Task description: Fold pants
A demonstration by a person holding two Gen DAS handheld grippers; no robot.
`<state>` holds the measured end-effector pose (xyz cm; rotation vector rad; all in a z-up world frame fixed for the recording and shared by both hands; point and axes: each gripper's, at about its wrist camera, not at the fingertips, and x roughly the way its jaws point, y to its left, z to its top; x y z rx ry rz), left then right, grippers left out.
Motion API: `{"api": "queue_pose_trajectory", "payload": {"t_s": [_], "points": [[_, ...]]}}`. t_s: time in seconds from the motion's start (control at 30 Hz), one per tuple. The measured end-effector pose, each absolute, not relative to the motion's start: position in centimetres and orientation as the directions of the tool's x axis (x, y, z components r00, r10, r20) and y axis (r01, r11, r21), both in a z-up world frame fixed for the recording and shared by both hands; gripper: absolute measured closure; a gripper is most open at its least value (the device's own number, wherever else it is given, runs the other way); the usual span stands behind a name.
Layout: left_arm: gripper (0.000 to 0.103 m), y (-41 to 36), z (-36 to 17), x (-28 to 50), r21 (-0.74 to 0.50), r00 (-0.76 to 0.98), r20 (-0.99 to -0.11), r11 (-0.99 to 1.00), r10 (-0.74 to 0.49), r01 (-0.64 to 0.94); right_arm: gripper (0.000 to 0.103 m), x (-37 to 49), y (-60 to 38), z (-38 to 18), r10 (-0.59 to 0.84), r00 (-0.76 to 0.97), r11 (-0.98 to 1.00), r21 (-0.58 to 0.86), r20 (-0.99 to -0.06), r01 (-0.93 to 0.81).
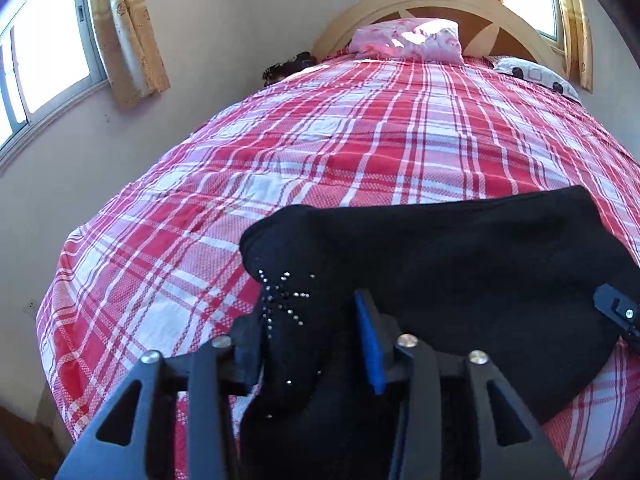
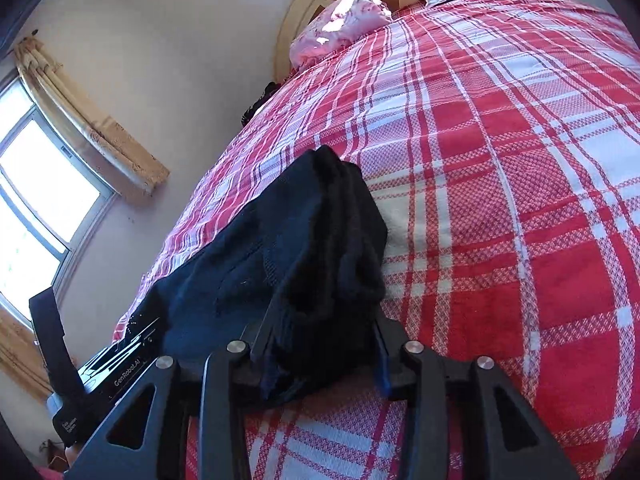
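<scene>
**Both grippers clamped on pants**

Lying folded on the plaid bed [image 1: 320, 152], near its foot: black pants [image 1: 460, 256]. Clenched on the studded end, left gripper [image 1: 310, 332]. Pinching the stacked opposite end, right gripper [image 2: 320, 344]. Up by the headboard [image 1: 432, 0], a pink pillow [image 1: 404, 40].

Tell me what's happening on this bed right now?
A person with a handheld gripper in each hand is folding black pants on a red plaid bedspread. The left gripper is shut on the rhinestone-decorated end, the right gripper on a bunched, layered end. The pants look partly folded, lying near the foot of the bed.
</scene>
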<state>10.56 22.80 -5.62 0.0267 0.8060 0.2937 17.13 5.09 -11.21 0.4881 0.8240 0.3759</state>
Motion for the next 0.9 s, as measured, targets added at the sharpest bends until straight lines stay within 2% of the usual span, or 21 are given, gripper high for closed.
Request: {"api": "queue_pose_trajectory", "payload": {"t_s": [0.03,0.13,0.17,0.23,0.33,0.43,0.53,0.77,0.9], "points": [[0.04,22.9,-5.6,10.4,0.146,0.656,-0.698,0.955,0.285,-0.259,0.059,17.0,4.9,-11.1,0.496,0.625,0.825,0.551,-0.603,-0.124],[0.025,23.5,-5.4,9.8,0.154,0.662,-0.689,0.951,0.297,-0.267,0.051,15.3,3.6,-10.4,0.434,0.686,0.832,0.552,-0.583,-0.057],[0.022,23.9,-5.2,9.7,0.145,0.661,-0.692,0.953,0.29,-0.267,0.051,14.2,3.3,-10.1,0.404,0.716,0.838,0.545,-0.569,-0.04],[0.009,24.4,-4.9,9.3,0.141,0.657,-0.692,0.948,0.3,-0.284,0.05,12.5,2.8,-8.8,0.319,0.782,0.861,0.508,-0.535,-0.004],[0.007,25.0,-4.1,8.4,0.137,0.665,-0.676,0.941,0.317,-0.31,0.048,11.2,4.0,-6.5,0.241,0.83,0.907,0.42,-0.503,-0.009],[0.004,24.7,-3.5,7.6,0.144,0.68,-0.663,0.945,0.313,-0.294,0.039,10.4,6.2,-4.4,0.202,0.847,0.944,0.328,-0.492,-0.035],[0.001,23.7,-3.0,6.7,0.139,0.7,-0.655,0.956,0.285,-0.259,0.038,9.3,8.0,-3.0,0.215,0.863,0.954,0.289,-0.457,-0.085],[0.001,21.9,-3.1,5.9,0.122,0.689,-0.682,0.967,0.244,-0.222,0.035,5.7,12.0,-1.8,0.205,0.894,0.975,-0.001,-0.398,-0.223],[0.001,20.7,-3.2,5.7,0.141,0.692,-0.678,0.968,0.247,-0.208,0.035,4.6,11.8,-2.0,0.229,0.879,0.965,-0.022,-0.419,-0.262]]}}
